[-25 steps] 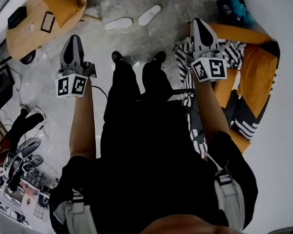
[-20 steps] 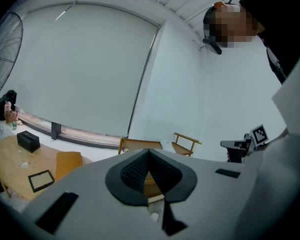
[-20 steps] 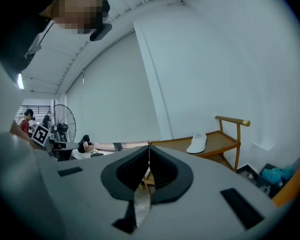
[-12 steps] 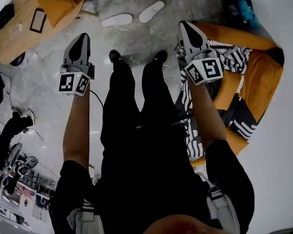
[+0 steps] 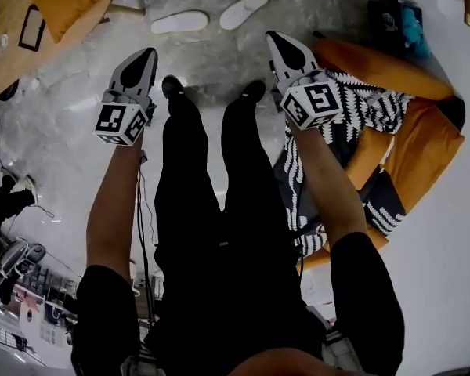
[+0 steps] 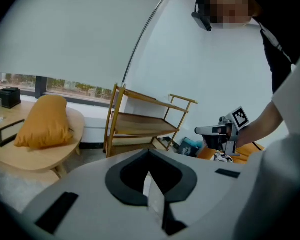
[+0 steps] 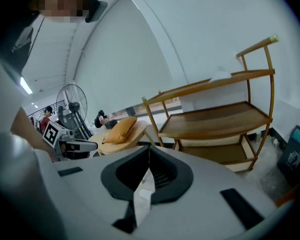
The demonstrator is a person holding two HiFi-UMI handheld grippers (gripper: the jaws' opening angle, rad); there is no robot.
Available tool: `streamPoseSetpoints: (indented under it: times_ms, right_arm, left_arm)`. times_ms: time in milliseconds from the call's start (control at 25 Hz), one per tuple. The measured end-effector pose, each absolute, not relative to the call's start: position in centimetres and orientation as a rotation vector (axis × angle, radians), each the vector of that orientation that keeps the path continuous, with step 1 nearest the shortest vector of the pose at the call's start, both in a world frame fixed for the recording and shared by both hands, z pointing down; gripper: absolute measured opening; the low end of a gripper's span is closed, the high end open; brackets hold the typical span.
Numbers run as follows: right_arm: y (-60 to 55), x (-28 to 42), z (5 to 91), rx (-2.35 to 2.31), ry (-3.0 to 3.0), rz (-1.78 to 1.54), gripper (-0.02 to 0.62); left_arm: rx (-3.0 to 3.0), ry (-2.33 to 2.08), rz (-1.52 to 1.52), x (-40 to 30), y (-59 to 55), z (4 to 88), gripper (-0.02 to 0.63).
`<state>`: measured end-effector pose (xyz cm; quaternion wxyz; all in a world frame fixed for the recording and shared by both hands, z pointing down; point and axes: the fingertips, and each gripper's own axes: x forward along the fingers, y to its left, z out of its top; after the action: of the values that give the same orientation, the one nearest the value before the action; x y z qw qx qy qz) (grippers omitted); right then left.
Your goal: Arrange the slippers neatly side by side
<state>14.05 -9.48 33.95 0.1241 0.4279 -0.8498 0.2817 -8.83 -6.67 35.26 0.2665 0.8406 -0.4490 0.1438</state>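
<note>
Both grippers have advanced toward the far side since the earlier frame. Grey left gripper point(image 5: 145, 56) and grey right gripper point(image 5: 276, 41): jaws fully together, nothing held. Two flat white slippers, one left point(image 5: 179, 23) and one right point(image 5: 244, 10), lie on the grey concrete floor point(image 5: 219, 53) beyond the person's black shoes point(image 5: 171, 86). They are apart, angled to each other, and clear of both grippers.

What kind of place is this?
Likely a casual lounge or studio room: a low wooden table with an orange cushion, a wooden shelf rack, and white slippers on a concrete floor.
</note>
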Motion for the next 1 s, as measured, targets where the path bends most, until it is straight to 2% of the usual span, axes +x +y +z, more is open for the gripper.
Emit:
streamPoseSetpoints:
  times_ms: [400,1000]
  right_arm:
    - [-9.7,15.9,46.3,1.206,-2.315,0.921,0.031]
    - [-8.7,14.0,57.8,1.089,-2.224,1.04,0.031]
  left_arm:
    - [2.158,-1.121,0.563,-6.9,-6.5,47.6,0.013]
    - [1.869,-1.104,0.644,-10.5,-5.4,61.8,0.014]
